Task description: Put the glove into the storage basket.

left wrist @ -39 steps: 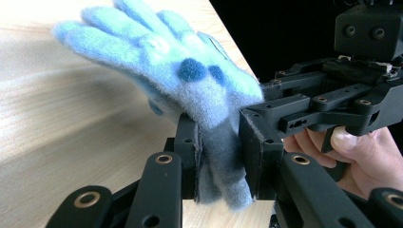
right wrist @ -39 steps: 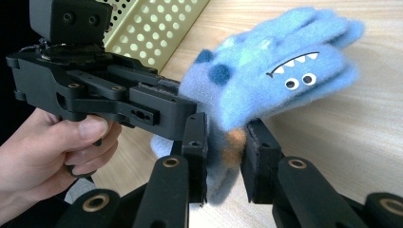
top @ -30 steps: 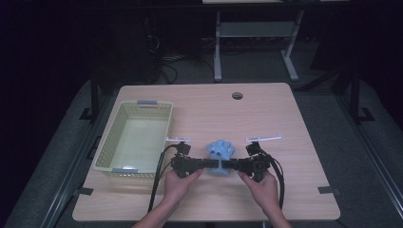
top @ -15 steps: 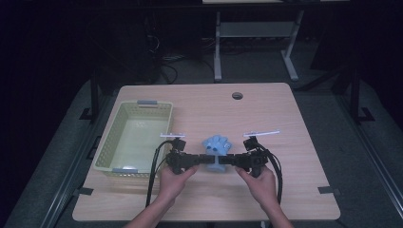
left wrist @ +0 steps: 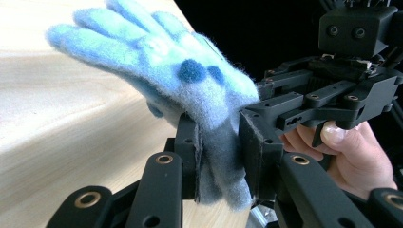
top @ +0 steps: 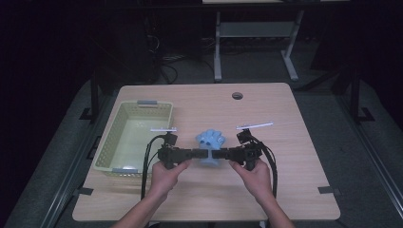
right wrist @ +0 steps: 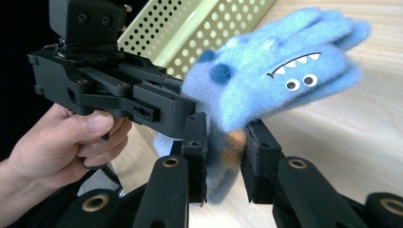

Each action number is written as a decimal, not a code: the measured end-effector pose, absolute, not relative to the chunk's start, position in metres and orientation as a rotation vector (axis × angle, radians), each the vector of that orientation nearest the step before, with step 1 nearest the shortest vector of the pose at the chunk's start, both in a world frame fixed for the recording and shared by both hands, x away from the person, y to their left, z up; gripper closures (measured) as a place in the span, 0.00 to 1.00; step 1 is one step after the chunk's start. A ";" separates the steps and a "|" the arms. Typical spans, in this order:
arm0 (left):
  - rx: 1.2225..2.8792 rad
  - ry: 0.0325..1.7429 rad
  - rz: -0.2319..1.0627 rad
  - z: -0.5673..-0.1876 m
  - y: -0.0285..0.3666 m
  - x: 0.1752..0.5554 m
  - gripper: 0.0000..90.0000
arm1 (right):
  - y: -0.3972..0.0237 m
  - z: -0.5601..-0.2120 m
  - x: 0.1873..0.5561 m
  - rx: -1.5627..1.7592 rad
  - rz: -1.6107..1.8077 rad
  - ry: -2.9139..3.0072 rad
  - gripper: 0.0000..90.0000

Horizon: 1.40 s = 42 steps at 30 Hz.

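Observation:
A fuzzy blue glove with a monster face hangs just above the table's middle, fingers pointing away from the person. My left gripper comes in from the left and my right gripper from the right, meeting at its grey cuff. In the left gripper view the jaws of my left gripper pinch the cuff under the glove. Across the right gripper view, my right gripper clamps the same cuff below the glove's face, with the other gripper's body close on the left.
A pale green perforated basket stands at the table's left, next to the left hand; its wall rises behind the glove. A round cable hole lies at the far side. Cables trail from both grippers toward the front edge.
Both grippers, with the glove held between them, have shifted a little to the left and away from the person, toward the basket.

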<state>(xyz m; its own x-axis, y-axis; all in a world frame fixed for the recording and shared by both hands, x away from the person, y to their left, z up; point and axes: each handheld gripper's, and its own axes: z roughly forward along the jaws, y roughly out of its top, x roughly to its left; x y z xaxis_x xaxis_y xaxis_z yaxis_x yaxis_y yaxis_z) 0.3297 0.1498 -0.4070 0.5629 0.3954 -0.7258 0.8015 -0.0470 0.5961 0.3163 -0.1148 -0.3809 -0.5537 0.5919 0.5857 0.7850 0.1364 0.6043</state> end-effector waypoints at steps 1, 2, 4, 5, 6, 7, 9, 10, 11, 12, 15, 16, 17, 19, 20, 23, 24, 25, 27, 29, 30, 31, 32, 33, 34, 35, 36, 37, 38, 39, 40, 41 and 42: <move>1.660 1.017 -0.445 -0.407 0.150 0.330 0.78 | -0.115 -0.381 0.316 -1.360 -1.382 -2.203 0.81; 1.661 1.012 -0.438 -0.404 0.153 0.331 0.78 | -0.112 -0.378 0.318 -1.355 -1.385 -2.198 0.81; 1.661 1.013 -0.433 -0.402 0.157 0.332 0.78 | -0.109 -0.377 0.320 -1.349 -1.383 -2.199 0.81; 1.661 1.013 -0.433 -0.402 0.157 0.332 0.78 | -0.108 -0.375 0.322 -1.345 -1.379 -2.198 0.81; 1.662 1.012 -0.434 -0.400 0.159 0.333 0.78 | -0.105 -0.374 0.324 -1.335 -1.380 -2.205 0.81; 1.657 1.016 -0.431 -0.399 0.160 0.334 0.78 | -0.105 -0.374 0.324 -1.335 -1.380 -2.205 0.81; 1.650 1.014 -0.431 -0.397 0.165 0.336 0.78 | -0.102 -0.371 0.327 -1.325 -1.379 -2.217 0.81; 1.645 1.017 -0.430 -0.396 0.169 0.337 0.78 | -0.098 -0.369 0.329 -1.319 -1.376 -2.221 0.81; 1.645 1.017 -0.430 -0.396 0.169 0.337 0.78 | -0.098 -0.369 0.329 -1.319 -1.376 -2.221 0.81; 1.640 1.022 -0.432 -0.395 0.172 0.337 0.78 | -0.093 -0.366 0.331 -1.311 -1.372 -2.229 0.81; 1.635 1.020 -0.429 -0.393 0.177 0.338 0.78 | -0.089 -0.364 0.332 -1.307 -1.371 -2.235 0.81; 1.635 1.019 -0.425 -0.392 0.179 0.339 0.78 | -0.087 -0.363 0.333 -1.299 -1.374 -2.242 0.81; 1.631 1.019 -0.425 -0.391 0.181 0.339 0.78 | -0.086 -0.362 0.334 -1.287 -1.381 -2.248 0.81; 1.634 1.019 -0.419 -0.389 0.183 0.339 0.78 | -0.081 -0.360 0.336 -1.280 -1.381 -2.248 0.81; 1.636 1.023 -0.419 -0.388 0.184 0.339 0.78 | -0.080 -0.359 0.336 -1.283 -1.377 -2.245 0.81; 1.633 1.022 -0.416 -0.387 0.188 0.340 0.78 | -0.078 -0.358 0.338 -1.275 -1.380 -2.247 0.81; 1.629 1.027 -0.415 -0.386 0.190 0.340 0.78 | -0.077 -0.357 0.338 -1.271 -1.376 -2.249 0.81; 1.630 1.022 -0.415 -0.386 0.191 0.340 0.78 | -0.075 -0.357 0.339 -1.265 -1.378 -2.256 0.81; 1.623 1.026 -0.414 -0.384 0.194 0.340 0.78 | -0.072 -0.355 0.340 -1.259 -1.379 -2.260 0.81; 1.621 1.032 -0.409 -0.383 0.196 0.340 0.78 | -0.069 -0.354 0.342 -1.251 -1.379 -2.254 0.81; 1.624 1.034 -0.400 -0.382 0.199 0.340 0.78 | -0.068 -0.353 0.343 -1.250 -1.370 -2.249 0.81; 1.624 1.034 -0.400 -0.382 0.199 0.340 0.78 | -0.068 -0.353 0.343 -1.250 -1.370 -2.249 0.81; 1.625 1.038 -0.396 -0.381 0.200 0.341 0.78 | -0.067 -0.353 0.343 -1.250 -1.375 -2.245 0.81; 1.627 1.035 -0.394 -0.381 0.202 0.341 0.78 | -0.065 -0.353 0.345 -1.235 -1.380 -2.253 0.81; 1.625 1.042 -0.390 -0.381 0.203 0.341 0.78 | -0.062 -0.353 0.346 -1.234 -1.371 -2.250 0.81; 1.624 1.043 -0.390 -0.380 0.204 0.341 0.78 | -0.062 -0.353 0.346 -1.234 -1.371 -2.250 0.81; 1.621 1.048 -0.387 -0.380 0.206 0.340 0.78 | -0.059 -0.352 0.348 -1.223 -1.372 -2.256 0.81; 1.619 1.049 -0.384 -0.379 0.208 0.340 0.78 | -0.059 -0.352 0.348 -1.223 -1.372 -2.256 0.81; 1.619 1.052 -0.379 -0.378 0.210 0.340 0.78 | -0.057 -0.351 0.348 -1.219 -1.368 -2.261 0.81; 1.619 1.052 -0.372 -0.378 0.213 0.340 0.78 | -0.054 -0.351 0.349 -1.212 -1.369 -2.260 0.81; 1.615 1.055 -0.370 -0.377 0.215 0.339 0.78 | -0.050 -0.350 0.350 -1.199 -1.370 -2.262 0.81; 1.613 1.059 -0.366 -0.376 0.216 0.339 0.78 | -0.050 -0.350 0.350 -1.199 -1.370 -2.262 0.81; 1.610 1.058 -0.357 -0.376 0.220 0.338 0.78 | -0.046 -0.350 0.352 -1.181 -1.374 -2.265 0.81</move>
<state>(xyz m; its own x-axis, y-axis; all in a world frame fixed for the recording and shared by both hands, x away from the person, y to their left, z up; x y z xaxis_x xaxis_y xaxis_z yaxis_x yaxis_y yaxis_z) 0.3384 0.2196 -0.3759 0.5520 0.4433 -0.7062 0.7807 0.0228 0.6245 0.3523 -0.0460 -0.3499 -0.6442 0.5135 0.5669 0.7399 0.2306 0.6320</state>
